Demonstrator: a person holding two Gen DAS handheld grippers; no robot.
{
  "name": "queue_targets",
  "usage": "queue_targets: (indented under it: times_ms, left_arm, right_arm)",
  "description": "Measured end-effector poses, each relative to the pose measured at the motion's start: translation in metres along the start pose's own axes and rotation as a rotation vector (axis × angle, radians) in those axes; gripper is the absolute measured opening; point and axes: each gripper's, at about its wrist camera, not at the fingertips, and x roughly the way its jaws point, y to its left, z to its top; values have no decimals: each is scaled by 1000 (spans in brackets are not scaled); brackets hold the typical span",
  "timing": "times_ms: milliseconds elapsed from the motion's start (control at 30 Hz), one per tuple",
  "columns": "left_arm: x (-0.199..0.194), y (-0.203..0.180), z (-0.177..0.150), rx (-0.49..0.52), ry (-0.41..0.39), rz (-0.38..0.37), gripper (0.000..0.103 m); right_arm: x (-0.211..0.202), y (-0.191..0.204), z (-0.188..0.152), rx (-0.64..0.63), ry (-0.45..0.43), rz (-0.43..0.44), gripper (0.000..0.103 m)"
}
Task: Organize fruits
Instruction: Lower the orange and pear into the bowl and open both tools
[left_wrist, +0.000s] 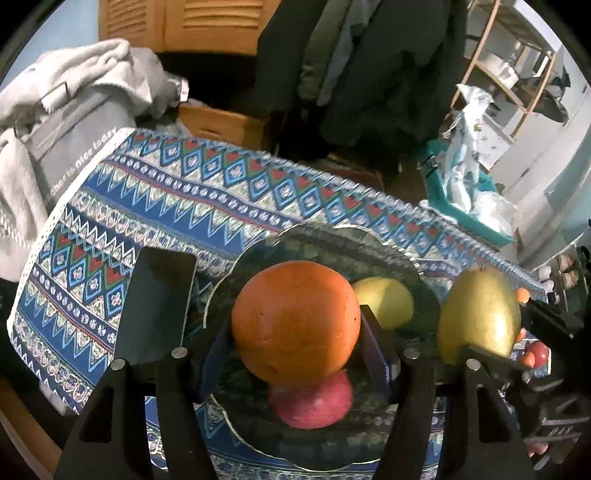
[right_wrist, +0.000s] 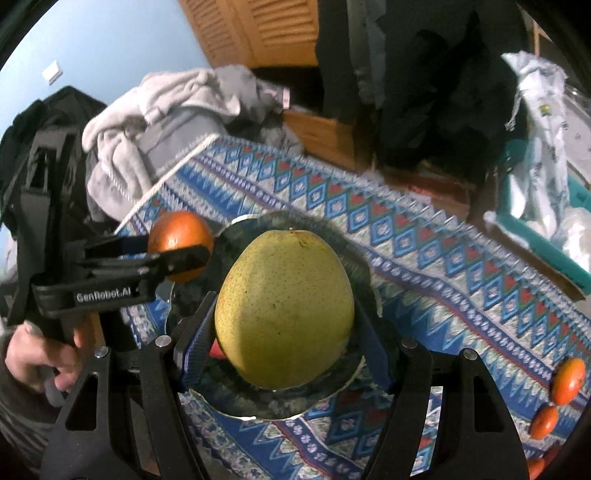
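Left tongs (left_wrist: 295, 332) grip an orange (left_wrist: 295, 321), right tongs (right_wrist: 284, 332) a pear (right_wrist: 284, 310), over patterned tablecloth (left_wrist: 155, 206) near louvred wooden doors (left_wrist: 207, 22).

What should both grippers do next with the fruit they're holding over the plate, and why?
Probably lower a little further, then open. The left gripper grips the orange and the right gripper the pear, both above the dark glass plate, which already holds a red apple and a yellow fruit.
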Motion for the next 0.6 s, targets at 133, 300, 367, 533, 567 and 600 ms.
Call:
queue_targets:
  times_ms: [133, 300, 367, 533, 567, 600]
  left_arm:
    - [11, 11, -3, -21, 31, 4, 67]
    - [24, 18, -7, -29, 68, 22, 67]
    - [28, 19, -9, -31, 84, 27, 67]
    - [39, 20, -13, -34, 118, 44, 67]
    - [40, 21, -14, -35, 124, 44, 67]
    - [42, 21, -15, -34, 128, 45, 67]
  right_arm:
    - [20, 6, -7, -20, 49, 1, 71]
    - [37, 9, -15, -29, 97, 4, 71]
    - [44, 9, -19, -28, 115, 2, 71]
    - [55, 7, -28, -31, 153, -8, 71]
    - [57, 7, -29, -30, 157, -8, 71]
    - [58, 6, -30, -30, 161, -9, 71]
